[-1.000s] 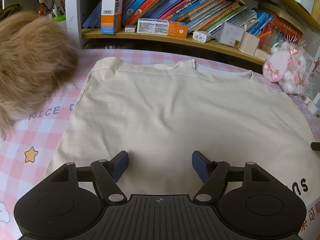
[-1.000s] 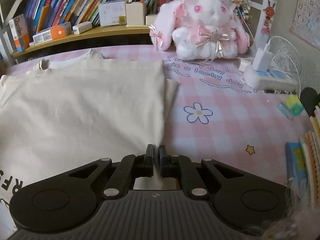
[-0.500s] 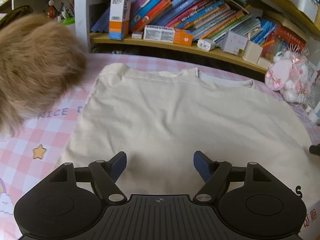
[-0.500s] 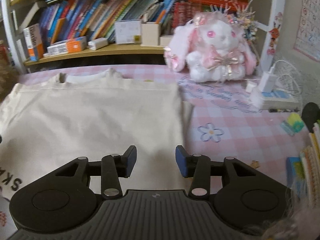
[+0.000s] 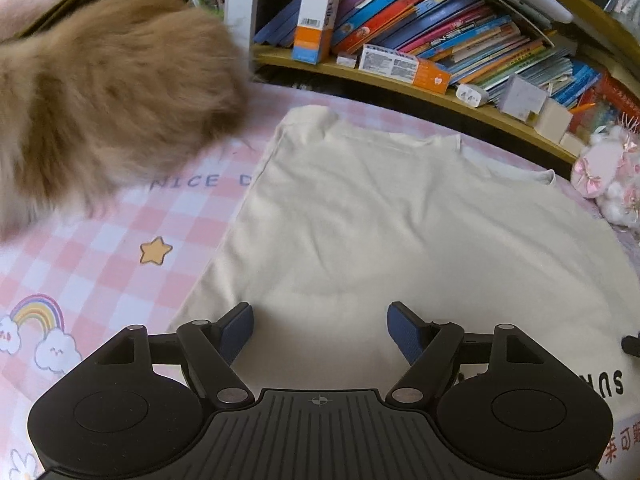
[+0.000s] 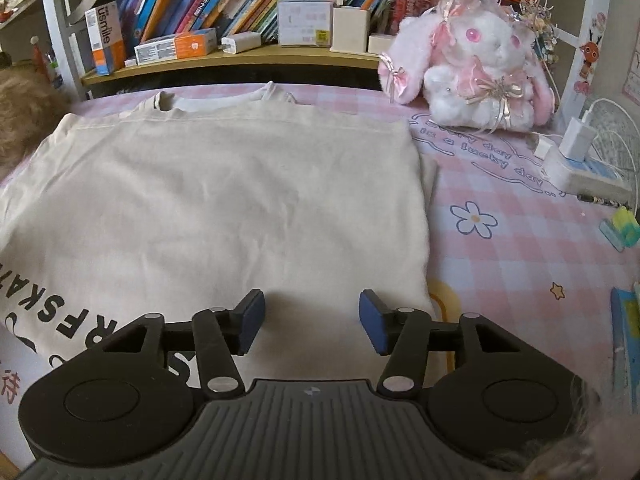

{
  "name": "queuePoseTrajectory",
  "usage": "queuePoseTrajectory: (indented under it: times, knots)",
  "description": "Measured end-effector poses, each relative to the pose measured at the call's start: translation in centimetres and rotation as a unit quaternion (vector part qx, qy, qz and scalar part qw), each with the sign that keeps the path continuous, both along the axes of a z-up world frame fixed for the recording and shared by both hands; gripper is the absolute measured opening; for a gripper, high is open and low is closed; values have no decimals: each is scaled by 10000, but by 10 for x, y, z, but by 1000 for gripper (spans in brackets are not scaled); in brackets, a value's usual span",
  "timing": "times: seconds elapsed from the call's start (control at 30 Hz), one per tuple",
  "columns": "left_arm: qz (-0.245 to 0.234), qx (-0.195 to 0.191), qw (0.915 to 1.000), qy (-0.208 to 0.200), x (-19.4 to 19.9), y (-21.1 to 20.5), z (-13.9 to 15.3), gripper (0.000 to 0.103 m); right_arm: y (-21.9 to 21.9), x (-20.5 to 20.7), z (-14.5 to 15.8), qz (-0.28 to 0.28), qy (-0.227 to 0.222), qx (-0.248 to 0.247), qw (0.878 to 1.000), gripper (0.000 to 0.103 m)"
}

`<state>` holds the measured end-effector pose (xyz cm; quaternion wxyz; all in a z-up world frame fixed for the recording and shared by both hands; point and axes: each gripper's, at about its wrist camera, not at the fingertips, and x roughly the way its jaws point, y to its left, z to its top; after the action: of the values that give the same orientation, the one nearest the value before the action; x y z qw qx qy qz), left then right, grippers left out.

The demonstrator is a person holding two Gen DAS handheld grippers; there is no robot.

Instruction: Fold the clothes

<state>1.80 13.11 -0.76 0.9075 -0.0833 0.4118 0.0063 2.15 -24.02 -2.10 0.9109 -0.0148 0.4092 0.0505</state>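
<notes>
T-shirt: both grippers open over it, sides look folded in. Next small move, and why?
Probably lower both grippers to the near hem and pinch it. The left gripper and right gripper are open, holding nothing, above the cream T-shirt. Its side edges already lie folded inward, with the collar at the far end, so a bottom-to-collar fold looks next.
</notes>
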Motion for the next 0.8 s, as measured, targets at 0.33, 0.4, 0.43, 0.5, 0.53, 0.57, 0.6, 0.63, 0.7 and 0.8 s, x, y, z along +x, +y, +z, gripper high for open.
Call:
queuePoseTrajectory:
  times: [0.33,0.4,0.43,0.5,0.53,0.57,0.6,0.63,0.7,0.8]
  knots:
    - [195,155,9997,-64,-13,9,7,81,0,-2,-3,-51,-80,-47,9999,63]
    - [232,119,9996,-97,-13,11,9,82,1,-1,-3,-84,-65,-60,9999,67]
    - [218,99,9997,-110,-13,11,10,83,3,-1,-2,-116,-68,-93,9999,68]
    - [173,62,9997,-136,-12,11,11,84,7,-1,-1,-184,-76,-164,9997,80]
    - [134,46,9998,-139,-11,11,10,86,9,-1,-1,-232,-95,-217,9994,82]
    - [63,-7,9999,-121,-11,13,10,87,12,-2,0,-279,-120,-270,9992,85]
    - [-9,-60,9999,-103,-11,14,10,88,15,-4,1,-324,-140,-319,9989,87]
    - [-81,-113,9999,-85,-11,16,9,88,19,-5,1,-369,-160,-369,9985,88]
    - [-225,-219,9995,-49,-10,19,9,89,28,-8,3,-460,-201,-470,9976,92]
    - [-440,-377,9983,5,-10,24,7,89,46,-14,7,-567,-254,-588,9963,95]
